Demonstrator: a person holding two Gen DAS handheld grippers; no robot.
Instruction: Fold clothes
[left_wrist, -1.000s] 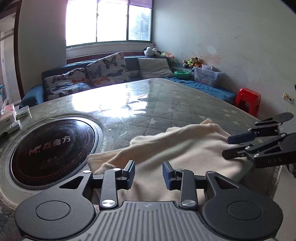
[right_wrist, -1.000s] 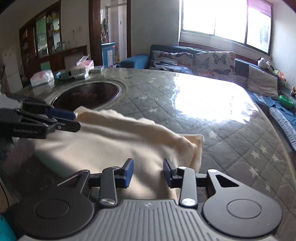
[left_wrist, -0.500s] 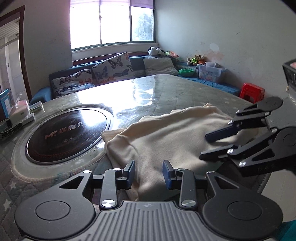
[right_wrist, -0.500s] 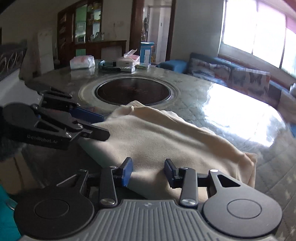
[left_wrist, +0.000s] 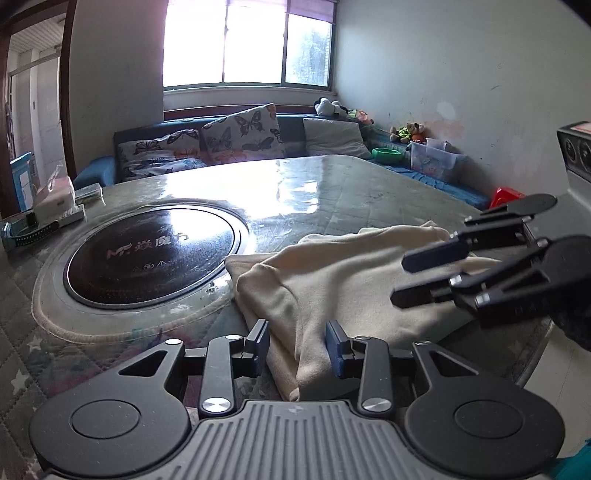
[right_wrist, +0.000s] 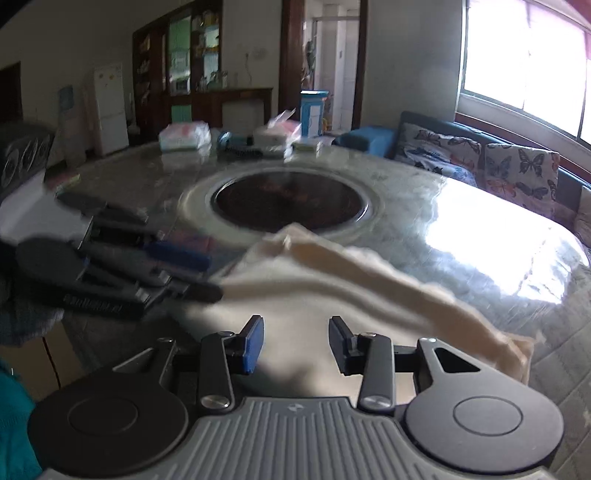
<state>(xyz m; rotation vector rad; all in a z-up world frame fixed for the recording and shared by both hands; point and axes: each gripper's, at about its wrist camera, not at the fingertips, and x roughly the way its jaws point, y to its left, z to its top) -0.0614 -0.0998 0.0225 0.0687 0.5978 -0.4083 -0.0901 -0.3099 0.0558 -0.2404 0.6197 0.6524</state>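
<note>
Left tongs stand part-spread over the near edge of the table, with a raised fold of the cream garment lying between the two pads; neither pad is seen pressing on it, so nothing is pinched. Right tongs are likewise part-spread above the cloth with a clear gap between the pads, gripping nothing. In the left wrist view the right tongs hover over the garment's right side; whether their tips touch the fabric cannot be told.

The garment lies in a loose, partly folded heap at the near edge of the table, its far corner just beside the rim of the dark round inset hob. A tissue box and other small items sit well apart at the far left edge.

By its drape the garment seems light, soft and limp, probably a fleece-like knit that will sag and hold no crease unaided. It is best taken at a hem or corner, one pair of tongs at each end of the same edge.
</note>
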